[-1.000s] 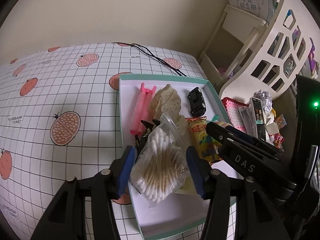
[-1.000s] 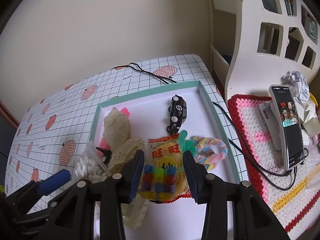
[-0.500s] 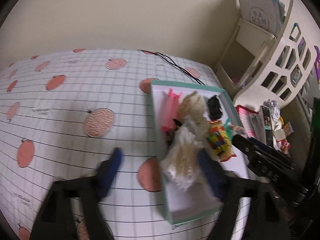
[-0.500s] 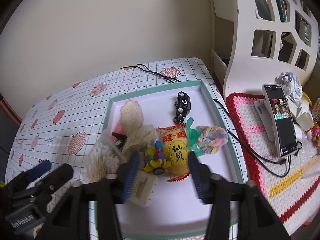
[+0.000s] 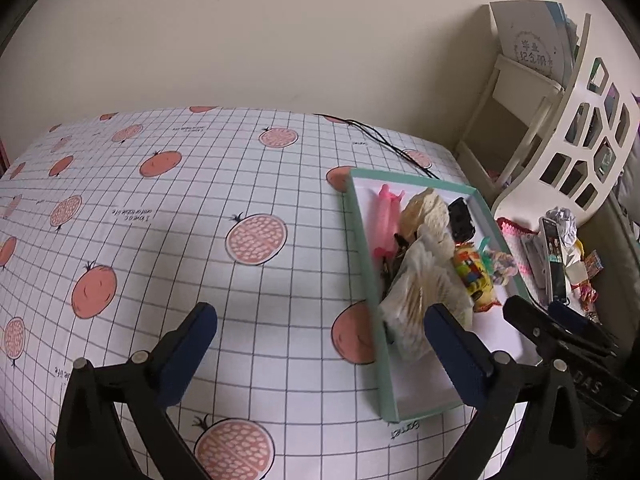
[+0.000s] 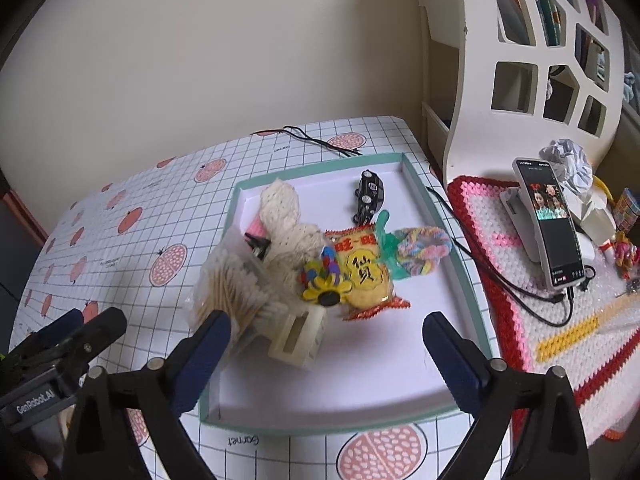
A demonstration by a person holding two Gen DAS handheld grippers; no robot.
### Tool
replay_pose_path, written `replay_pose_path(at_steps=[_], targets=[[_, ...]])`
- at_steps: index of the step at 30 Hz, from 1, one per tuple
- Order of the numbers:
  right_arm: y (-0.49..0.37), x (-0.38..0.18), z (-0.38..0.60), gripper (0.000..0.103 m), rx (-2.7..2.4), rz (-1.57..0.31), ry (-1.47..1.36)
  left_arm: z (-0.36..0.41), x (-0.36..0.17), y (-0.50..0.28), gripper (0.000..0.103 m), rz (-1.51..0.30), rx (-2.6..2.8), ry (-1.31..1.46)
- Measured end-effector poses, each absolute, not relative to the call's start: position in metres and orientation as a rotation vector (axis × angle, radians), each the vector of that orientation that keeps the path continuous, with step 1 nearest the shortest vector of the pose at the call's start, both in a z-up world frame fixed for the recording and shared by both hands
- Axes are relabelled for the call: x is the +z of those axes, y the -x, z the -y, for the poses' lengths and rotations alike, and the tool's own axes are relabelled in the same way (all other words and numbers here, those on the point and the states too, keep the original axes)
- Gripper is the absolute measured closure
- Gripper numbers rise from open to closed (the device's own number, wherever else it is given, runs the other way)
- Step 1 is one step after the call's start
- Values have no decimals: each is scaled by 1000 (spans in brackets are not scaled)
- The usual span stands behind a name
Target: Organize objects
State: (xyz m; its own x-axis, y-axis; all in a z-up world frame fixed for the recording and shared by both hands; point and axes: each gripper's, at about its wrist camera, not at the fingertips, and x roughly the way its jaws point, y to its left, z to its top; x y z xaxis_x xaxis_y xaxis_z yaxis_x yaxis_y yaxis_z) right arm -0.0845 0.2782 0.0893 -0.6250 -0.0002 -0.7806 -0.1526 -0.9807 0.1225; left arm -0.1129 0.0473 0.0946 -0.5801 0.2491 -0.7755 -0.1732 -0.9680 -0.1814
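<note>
Lying lengthwise toward wall, toy car (image 6: 369, 196), inside tray (image 6: 320, 414)

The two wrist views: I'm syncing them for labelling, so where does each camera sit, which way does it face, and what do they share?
Left wrist: on the left gripper, over the tablecloth left of the tray; its open fingers and the right gripper show.
Right wrist: on the right gripper, facing the tray and phone; its open fingers and the left gripper show.
Shared: tray, cotton swabs, snack bag, toy car.
</note>
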Motion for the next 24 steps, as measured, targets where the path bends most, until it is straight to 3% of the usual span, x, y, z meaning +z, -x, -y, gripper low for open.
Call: replay_pose_path(at_steps=[3,17,24], targets=[[77,88,-272,0,2741,-245,1317,-41,93,106,0,121,2604,1292],[32,76,-245,0,2769,-258,1287,-7,87,65,0,104,2676,1234],[12,59,-228,0,2769,-155,1318,6,82,44,0,141,2686,1194]])
